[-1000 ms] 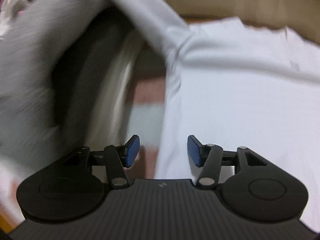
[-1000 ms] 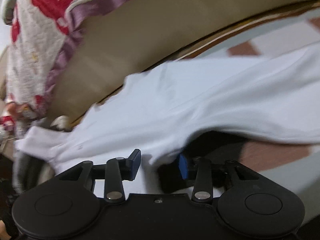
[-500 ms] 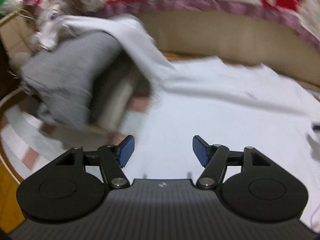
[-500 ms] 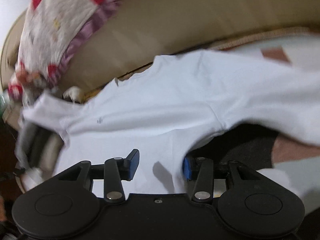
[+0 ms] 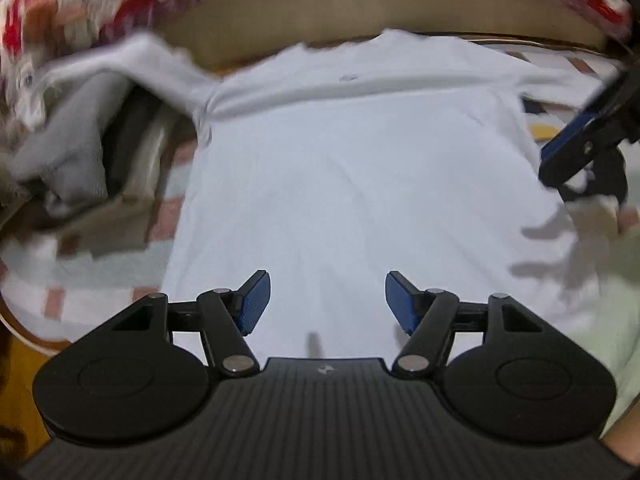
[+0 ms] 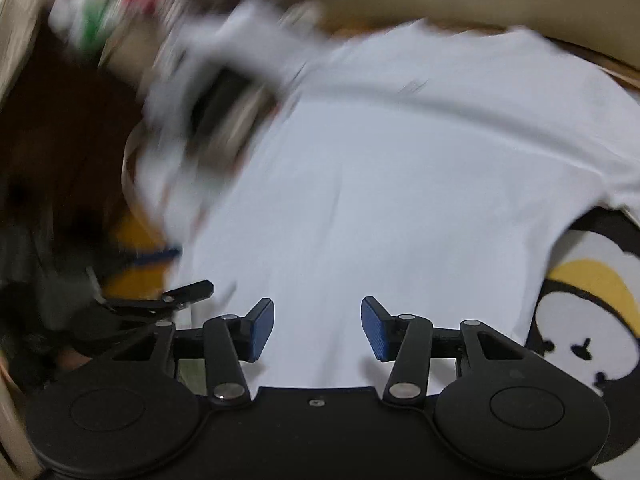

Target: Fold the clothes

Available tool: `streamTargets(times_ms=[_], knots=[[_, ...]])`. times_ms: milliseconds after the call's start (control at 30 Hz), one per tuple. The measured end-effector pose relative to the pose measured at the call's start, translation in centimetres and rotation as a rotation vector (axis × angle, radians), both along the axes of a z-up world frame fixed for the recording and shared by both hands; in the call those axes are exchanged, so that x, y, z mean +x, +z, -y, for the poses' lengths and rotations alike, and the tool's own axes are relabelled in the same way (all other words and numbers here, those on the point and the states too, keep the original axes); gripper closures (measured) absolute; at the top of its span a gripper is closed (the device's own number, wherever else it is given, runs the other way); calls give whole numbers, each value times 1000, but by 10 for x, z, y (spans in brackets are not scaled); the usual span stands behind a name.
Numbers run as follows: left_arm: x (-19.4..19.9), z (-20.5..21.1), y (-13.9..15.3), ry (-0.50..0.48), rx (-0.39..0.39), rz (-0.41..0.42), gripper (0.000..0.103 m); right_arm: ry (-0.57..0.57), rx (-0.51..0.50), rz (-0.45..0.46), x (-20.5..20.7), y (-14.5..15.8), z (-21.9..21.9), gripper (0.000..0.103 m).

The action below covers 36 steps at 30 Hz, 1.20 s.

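1. White shirt (image 5: 360,168) spread flat on bed, left sleeve draped over grey clothes pile (image 5: 68,148).
2. Left gripper (image 5: 327,300) spread, empty; right gripper (image 6: 317,330) just widened, empty.
3. Risk: sleeve snagging pile, dragging it; bunched fold.

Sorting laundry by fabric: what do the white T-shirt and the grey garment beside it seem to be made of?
White T-shirt: looks like thin, matte cotton-type jersey; it lies flat with soft shallow creases and no sheen. Grey garment: seems a thicker, heathered knit, sweatshirt-like, judging by its bulky folds and faint ribbed texture, though blur leaves this uncertain.
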<state>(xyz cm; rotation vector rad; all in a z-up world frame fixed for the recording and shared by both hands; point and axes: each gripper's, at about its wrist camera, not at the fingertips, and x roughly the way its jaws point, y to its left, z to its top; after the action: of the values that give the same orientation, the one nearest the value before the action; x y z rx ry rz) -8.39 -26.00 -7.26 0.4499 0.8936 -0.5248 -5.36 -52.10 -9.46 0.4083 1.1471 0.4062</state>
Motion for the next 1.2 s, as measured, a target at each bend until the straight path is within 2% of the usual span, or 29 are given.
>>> streamTargets(times_ms=[33,67,133,167,300,333,367,467,567,600,633,667,833,967,1067,1200], knots=[[2,-9,-6,-1,-25,-29,37,53,-24,-20,-5,-4,-7,49],[10,-22,-13,44,-30,-34,38,89,-39,-43,-10,-9,-13,49],[28,-51,-22,170,-54,-71,39,84,-44,-92,-21,-26,-15,49],[37,-68,-22,198,-98,-106,39,59,-61,-105,-25,-33,-14,49],[63,-130,-15,269,-132,-36,37,-41,-119,-129,-42,-52,-4,49],[65,-140,-15,274,-98,-1,37,-67,-123,-136,-46,-56,0,49],[65,-149,-17,261,-76,13,37,-87,-111,-155,-48,-59,5,49],[65,-167,-33,147,-19,-41,32,-94,-55,-215,-56,-70,10,49],[53,-164,-56,110,41,-104,32,-84,-35,-251,-59,-77,8,49],[51,-164,-64,117,53,-111,32,-77,-41,-243,-61,-76,6,53],[48,-162,-70,132,59,-113,32,-64,-45,-230,-63,-75,4,62],[48,-162,-75,138,59,-114,32,-39,-50,-210,-64,-71,0,95],[43,-165,-80,160,85,-68,32,157,-115,-117,-78,-32,-27,98],[49,-169,-87,162,88,-74,32,316,-197,-162,-103,-31,-49,98],[52,-175,-94,176,75,-85,32,288,-279,-169,-109,-45,-55,99],[50,-184,-96,169,54,-81,32,290,-353,-122,-114,-42,-71,99]])
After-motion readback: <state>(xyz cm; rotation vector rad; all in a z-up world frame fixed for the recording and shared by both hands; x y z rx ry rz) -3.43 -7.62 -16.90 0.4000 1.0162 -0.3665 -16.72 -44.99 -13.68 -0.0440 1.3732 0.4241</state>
